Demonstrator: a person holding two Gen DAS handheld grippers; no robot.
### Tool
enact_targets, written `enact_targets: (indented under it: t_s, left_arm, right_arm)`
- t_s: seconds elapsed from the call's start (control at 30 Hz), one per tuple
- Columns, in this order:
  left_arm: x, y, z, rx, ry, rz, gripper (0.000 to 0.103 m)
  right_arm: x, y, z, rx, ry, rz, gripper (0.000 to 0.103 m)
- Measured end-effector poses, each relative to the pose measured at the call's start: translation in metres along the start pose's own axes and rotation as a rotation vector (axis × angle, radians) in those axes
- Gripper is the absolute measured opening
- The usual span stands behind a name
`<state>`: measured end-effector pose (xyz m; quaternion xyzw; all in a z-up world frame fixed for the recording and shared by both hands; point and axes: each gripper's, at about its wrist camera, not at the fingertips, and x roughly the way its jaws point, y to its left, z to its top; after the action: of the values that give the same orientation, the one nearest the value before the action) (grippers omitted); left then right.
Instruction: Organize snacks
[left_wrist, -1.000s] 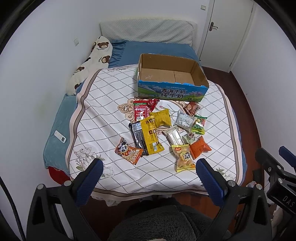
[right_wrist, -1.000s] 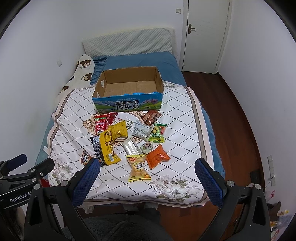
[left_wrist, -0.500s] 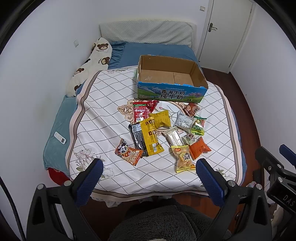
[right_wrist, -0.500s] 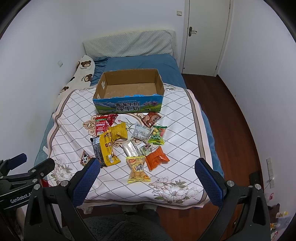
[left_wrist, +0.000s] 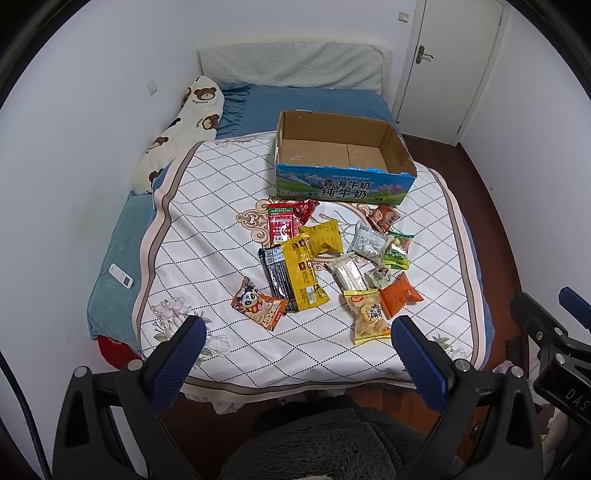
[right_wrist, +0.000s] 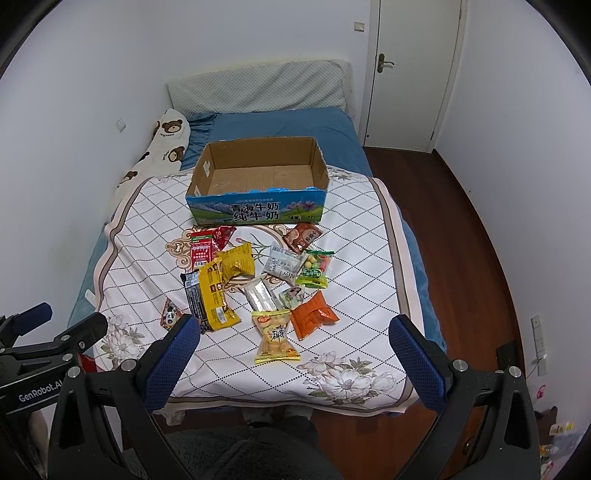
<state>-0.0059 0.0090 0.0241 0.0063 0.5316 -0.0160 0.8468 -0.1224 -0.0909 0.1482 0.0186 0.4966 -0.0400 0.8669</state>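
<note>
Still well short of the snacks (left_wrist: 325, 266) on the bed (left_wrist: 207, 206); left tool (left_wrist: 295, 365) and right tool (right_wrist: 291, 363) both spread, empty; overlapping packets probably slippery, so risk of pinching two or dropping one short of the box (right_wrist: 258, 212).

Soft, even indoor light is filling both views, casting only faint shadows around the box (left_wrist: 343, 162). Everything's looking sharp, though fisheye bending is curving the walls and black vignetting is eating the corners.

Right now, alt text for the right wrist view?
A dozen or so snack packets lie scattered on a quilted bed cover, in front of an empty cardboard box. The right hand-held gripper is open and holds nothing; the left hand-held gripper shows at the frame's left edge.
</note>
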Motion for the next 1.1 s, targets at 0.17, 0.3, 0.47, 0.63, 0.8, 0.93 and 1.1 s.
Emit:
enact_targets:
  t_s: [0.17, 0.3, 0.47, 0.63, 0.8, 0.93, 1.1]
  left_arm:
    - [-0.001, 0.000, -0.001, 0.001, -0.003, 0.001, 0.103]
    - [-0.001, 0.002, -0.001, 0.003, -0.005, 0.001, 0.103]
    - [-0.001, 0.001, -0.001, 0.006, -0.004, -0.001, 0.103]
    - [0.002, 0.005, 0.000, 0.002, 0.004, -0.004, 0.103]
    - [0.032, 0.019, 0.007, -0.026, 0.028, 0.016, 0.103]
    - [0.091, 0.036, 0.018, -0.066, 0.136, 0.030, 0.103]
    - [0.182, 0.056, 0.030, -0.133, 0.287, 0.014, 0.102]
  right_arm:
    - [0.000, -0.001, -0.001, 0.002, -0.001, 0.003, 0.103]
    - [-0.001, 0.000, -0.001, 0.003, -0.003, 0.004, 0.103]
    - [0.001, -0.001, 0.000, 0.004, 0.003, 0.009, 0.103]
    - [0.007, 0.001, 0.000, 0.006, 0.019, 0.022, 0.103]
    - [0.028, 0.002, 0.000, 0.019, 0.044, 0.032, 0.103]
    - [0.077, -0.003, 0.003, 0.049, 0.087, 0.029, 0.103]
    - [0.162, -0.011, 0.003, 0.101, 0.196, 0.057, 0.103]
